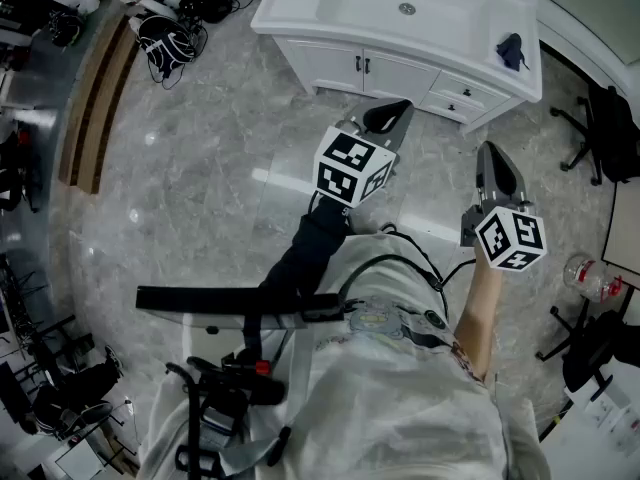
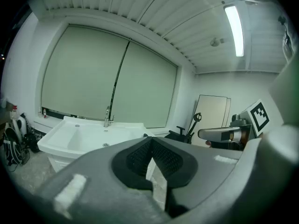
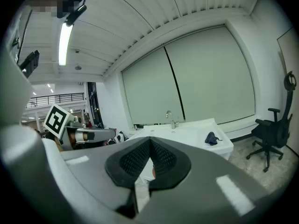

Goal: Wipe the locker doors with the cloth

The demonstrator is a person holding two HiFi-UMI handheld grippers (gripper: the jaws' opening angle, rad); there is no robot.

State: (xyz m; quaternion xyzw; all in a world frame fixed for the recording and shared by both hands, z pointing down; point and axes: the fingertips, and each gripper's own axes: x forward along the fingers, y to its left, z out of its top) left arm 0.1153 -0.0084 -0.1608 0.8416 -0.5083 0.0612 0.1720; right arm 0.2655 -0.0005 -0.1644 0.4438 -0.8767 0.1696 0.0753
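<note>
A dark blue cloth (image 1: 510, 50) lies crumpled on the right end of the white sink cabinet (image 1: 300, 13); the right gripper view shows the cloth (image 3: 212, 138) on the counter beside the basin. The cabinet's white doors (image 1: 340, 68) face me, closed. My left gripper (image 1: 392, 115) hangs over the floor just before the doors, shut with nothing in it (image 2: 150, 146). My right gripper (image 1: 497, 168) is further right and nearer me, also shut and empty (image 3: 149, 148). Both are well short of the cloth.
Black office chairs (image 1: 605, 133) stand to the right of the cabinet. Bags and helmets (image 1: 165, 28) and wooden planks (image 1: 95, 98) lie at the upper left. A plastic bottle (image 1: 592, 278) rests on the floor at right. A black rig (image 1: 230, 378) hangs in front of my body.
</note>
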